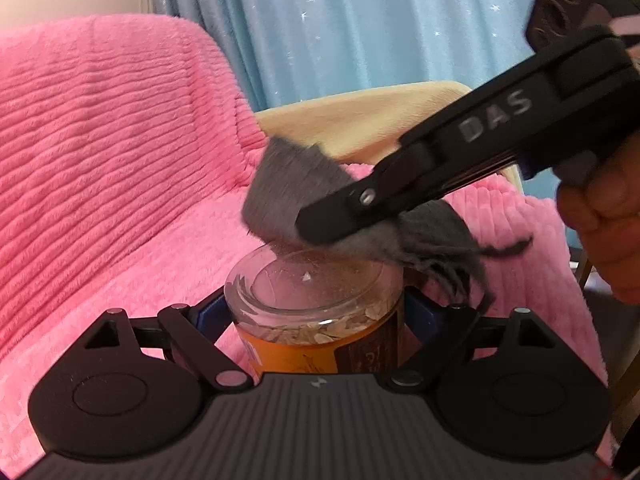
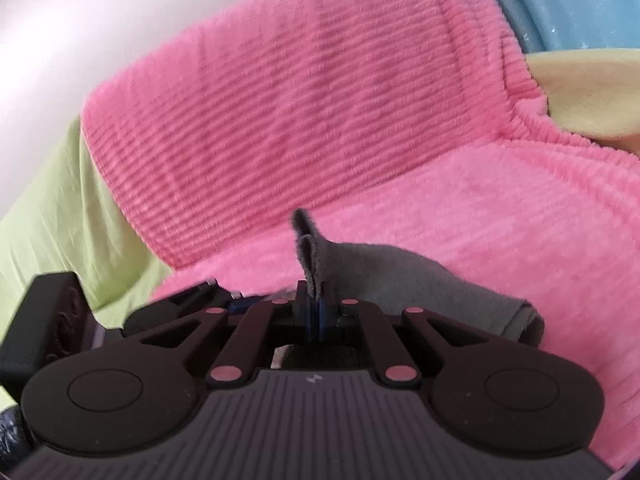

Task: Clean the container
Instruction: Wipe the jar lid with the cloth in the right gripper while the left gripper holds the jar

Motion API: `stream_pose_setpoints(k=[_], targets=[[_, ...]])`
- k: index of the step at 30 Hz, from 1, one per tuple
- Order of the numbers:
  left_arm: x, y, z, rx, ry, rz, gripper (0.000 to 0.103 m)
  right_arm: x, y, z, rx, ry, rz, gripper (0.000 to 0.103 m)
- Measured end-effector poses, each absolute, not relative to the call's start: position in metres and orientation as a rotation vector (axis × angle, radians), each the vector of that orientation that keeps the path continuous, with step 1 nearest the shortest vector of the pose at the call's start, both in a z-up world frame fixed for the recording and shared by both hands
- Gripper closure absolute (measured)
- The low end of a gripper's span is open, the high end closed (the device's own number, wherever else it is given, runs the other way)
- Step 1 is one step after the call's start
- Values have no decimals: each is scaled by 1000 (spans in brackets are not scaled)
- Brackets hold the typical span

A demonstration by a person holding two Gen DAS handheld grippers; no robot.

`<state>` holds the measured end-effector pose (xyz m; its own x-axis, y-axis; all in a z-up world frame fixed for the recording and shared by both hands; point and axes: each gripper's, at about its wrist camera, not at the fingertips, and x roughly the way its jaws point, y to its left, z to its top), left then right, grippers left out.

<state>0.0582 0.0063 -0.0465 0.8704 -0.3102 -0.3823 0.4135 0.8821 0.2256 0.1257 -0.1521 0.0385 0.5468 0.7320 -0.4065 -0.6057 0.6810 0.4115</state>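
Observation:
A glass jar (image 1: 316,320) with an orange label, a clear lid and flaky contents stands upright between the fingers of my left gripper (image 1: 316,312), which is shut on its sides. My right gripper (image 1: 316,226) comes in from the upper right, shut on a grey cloth (image 1: 280,188). That cloth rests against the far rim of the jar's lid. In the right wrist view the right gripper (image 2: 316,304) pinches the grey cloth (image 2: 400,276) between closed blue pads, and the jar is hidden below it.
A pink ribbed blanket (image 1: 100,160) covers the seat and backrest behind the jar. A cream cushion (image 1: 380,120) and a blue curtain (image 1: 360,20) lie beyond. A person's hand (image 1: 600,216) holds the right gripper. Green fabric (image 2: 60,220) shows at the left.

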Motion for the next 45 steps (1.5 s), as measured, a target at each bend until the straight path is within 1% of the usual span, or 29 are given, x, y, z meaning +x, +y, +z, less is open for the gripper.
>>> stream_pose_setpoints(k=[13,20,30,36,45], targets=[[59,6,-49,300,348,-400,16,125,-164,31,368,747,936,100],[60,7,-50,307,353,-399,16,137,-142,25,373,725,933,102],[66,12,-53,279,358,-411,17,139,-144,32,203,631,818,103],[66,11,-56,294,356,-414,17,130,-167,36,217,698,831,102],[71,11,-59,290,361,-415,17,125,-163,31,324,786,953,101]])
